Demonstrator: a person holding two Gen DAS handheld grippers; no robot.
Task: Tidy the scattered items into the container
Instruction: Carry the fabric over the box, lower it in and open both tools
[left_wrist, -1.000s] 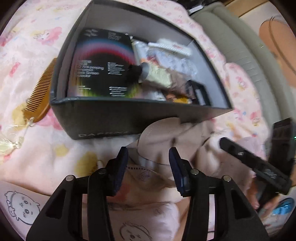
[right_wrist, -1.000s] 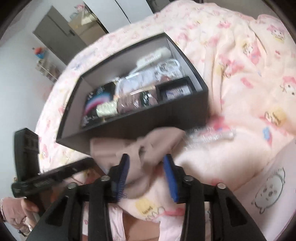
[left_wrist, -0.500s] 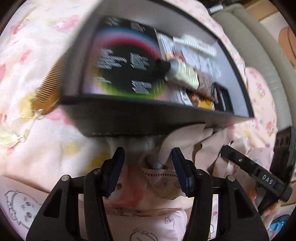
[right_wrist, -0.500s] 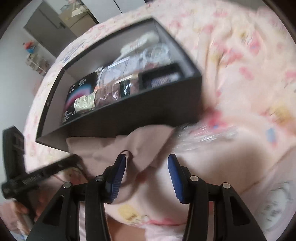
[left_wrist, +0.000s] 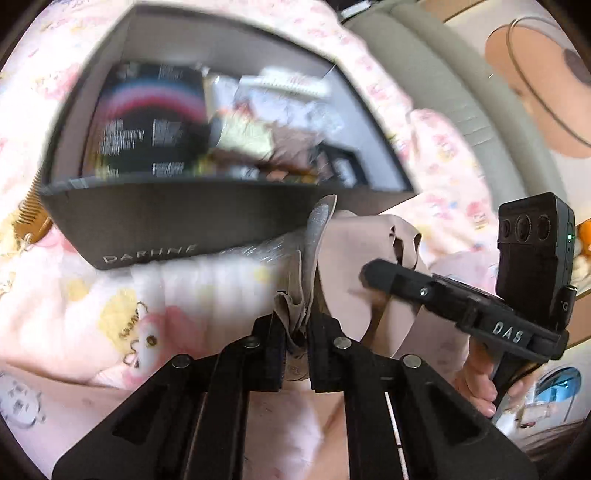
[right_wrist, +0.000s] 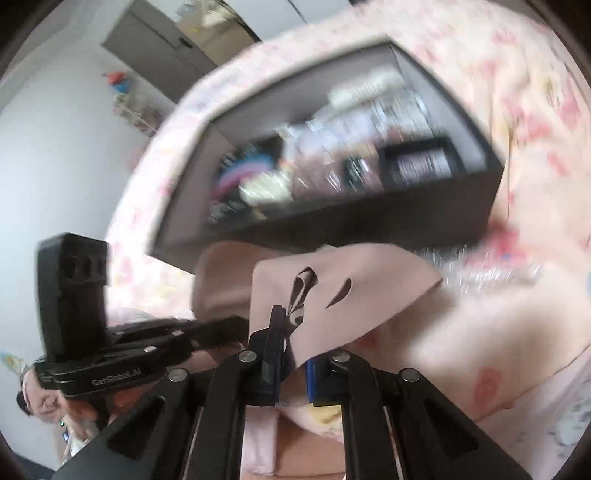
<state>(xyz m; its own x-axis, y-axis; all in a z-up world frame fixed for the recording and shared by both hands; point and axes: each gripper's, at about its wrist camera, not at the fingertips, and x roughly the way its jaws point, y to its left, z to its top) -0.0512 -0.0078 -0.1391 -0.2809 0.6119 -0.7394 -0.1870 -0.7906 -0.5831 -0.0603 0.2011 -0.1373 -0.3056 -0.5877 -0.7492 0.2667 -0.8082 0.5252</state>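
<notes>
Beige cloth (left_wrist: 343, 273) — pinched by both grippers, beside box (left_wrist: 177, 225)

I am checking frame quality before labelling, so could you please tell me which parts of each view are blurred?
Left wrist view: dark grey cardboard box and its contents smear with motion; beige fabric piece stays sharp. Right wrist view: same pattern, pink patterned blanket also blurred.

left tongs (left_wrist: 295, 332) pinching beige cloth (left_wrist: 343, 295) | dark box (left_wrist: 166, 221) behind | blurred
</notes>
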